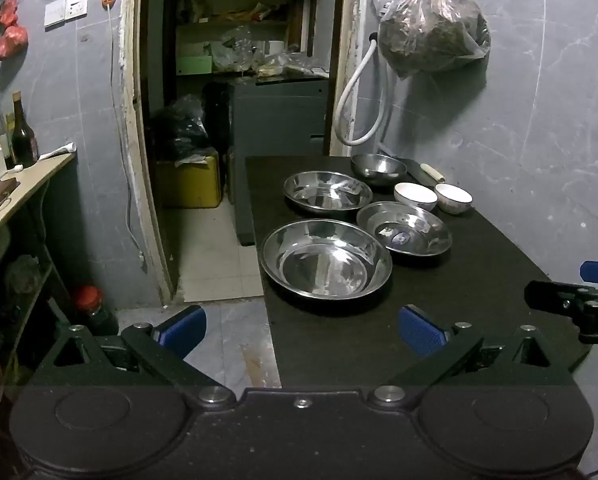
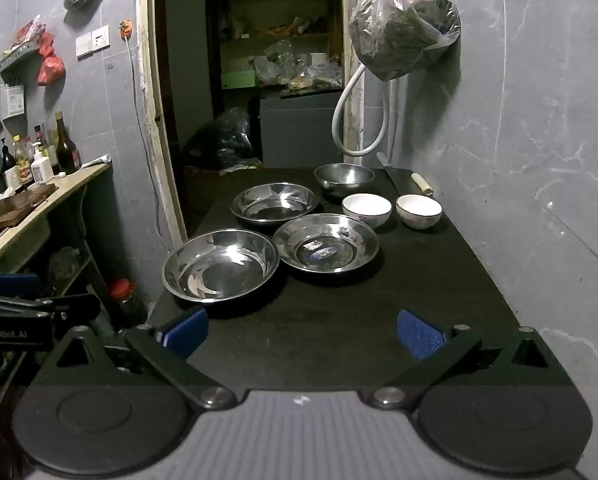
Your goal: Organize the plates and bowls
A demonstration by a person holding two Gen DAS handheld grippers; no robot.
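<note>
On a dark table [image 1: 339,344] [image 2: 439,280] stand three shallow steel plates: a large near one [image 1: 326,264] [image 2: 220,265], one with a label inside [image 1: 404,233] [image 2: 326,249], and a far one [image 1: 327,196] [image 2: 274,205]. Behind them sit a deep steel bowl [image 1: 378,168] [image 2: 344,178] and two white ceramic bowls [image 1: 415,196] [image 2: 366,209], [image 1: 453,197] [image 2: 419,210]. My left gripper [image 1: 302,332] hangs open over the table's near left edge, well short of the large plate. My right gripper [image 2: 302,334] is open above the near table, nothing between its fingers.
A knife with a pale handle [image 1: 429,173] [image 2: 421,183] lies at the table's far right by the tiled wall. A full plastic bag [image 1: 433,28] [image 2: 403,24] hangs above it. A counter with bottles [image 1: 23,136] [image 2: 65,148] runs along the left; a doorway opens behind.
</note>
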